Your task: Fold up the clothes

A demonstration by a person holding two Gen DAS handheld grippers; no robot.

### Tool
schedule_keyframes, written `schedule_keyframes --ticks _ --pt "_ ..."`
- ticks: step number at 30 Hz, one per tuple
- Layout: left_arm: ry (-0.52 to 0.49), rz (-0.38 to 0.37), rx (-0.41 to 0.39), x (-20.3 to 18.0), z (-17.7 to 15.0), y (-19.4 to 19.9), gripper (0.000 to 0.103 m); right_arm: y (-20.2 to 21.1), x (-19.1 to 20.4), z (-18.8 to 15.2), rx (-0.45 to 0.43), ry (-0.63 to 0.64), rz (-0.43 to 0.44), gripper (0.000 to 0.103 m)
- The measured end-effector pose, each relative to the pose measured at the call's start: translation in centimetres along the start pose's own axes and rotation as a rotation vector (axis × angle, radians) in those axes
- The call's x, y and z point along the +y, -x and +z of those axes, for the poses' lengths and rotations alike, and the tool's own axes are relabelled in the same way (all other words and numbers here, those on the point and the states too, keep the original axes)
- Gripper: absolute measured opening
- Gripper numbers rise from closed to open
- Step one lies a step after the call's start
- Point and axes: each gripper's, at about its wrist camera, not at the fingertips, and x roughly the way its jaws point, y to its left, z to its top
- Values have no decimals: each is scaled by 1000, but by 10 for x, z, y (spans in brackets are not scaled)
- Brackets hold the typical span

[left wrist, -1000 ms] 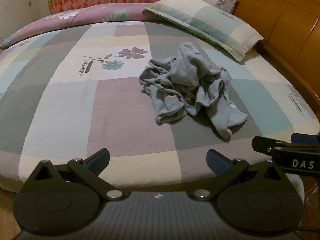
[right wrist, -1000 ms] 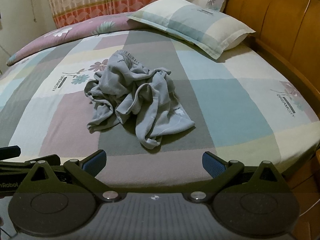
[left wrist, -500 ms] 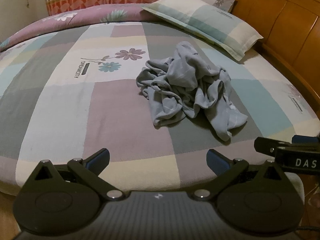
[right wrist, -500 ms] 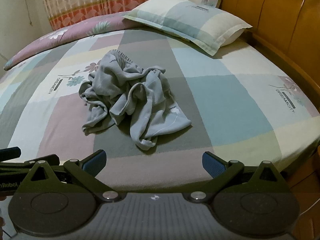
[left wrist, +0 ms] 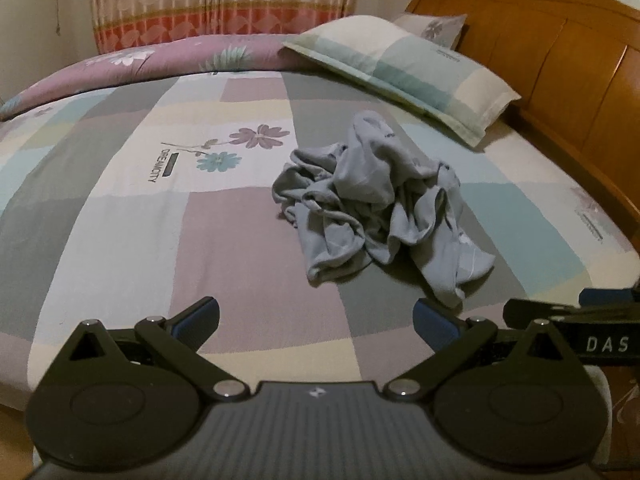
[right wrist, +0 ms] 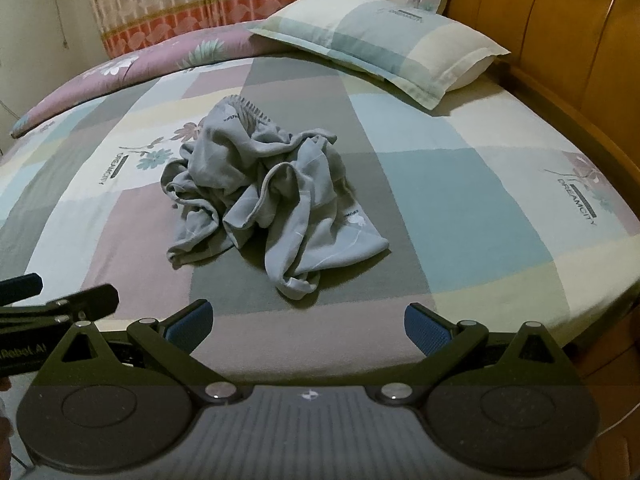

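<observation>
Both views from my station: a crumpled grey garment [left wrist: 380, 208] [right wrist: 268, 196] lies in a heap near the middle of the bed [left wrist: 120, 208] [right wrist: 460, 200], on the patchwork sheet, short of the pillow [left wrist: 400, 68] [right wrist: 376, 36]. My left hand-held gripper [left wrist: 316, 314] stands with jaws spread wide and empty, at the bed's near edge; the garment lies ahead and slightly right of it, apart. My right hand-held gripper [right wrist: 308, 318] is likewise wide and empty; the garment lies ahead and slightly left, not touching.
</observation>
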Motion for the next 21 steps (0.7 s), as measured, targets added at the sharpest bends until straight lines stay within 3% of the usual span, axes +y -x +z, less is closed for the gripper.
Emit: schedule_keyframes --ticks 6,21 --pt "23 -16 42 3 5 -13 102 -8 0 2 15 0 -1 103" --pt "-9 5 43 3 13 -35 102 -39 0 17 50 8 14 103"
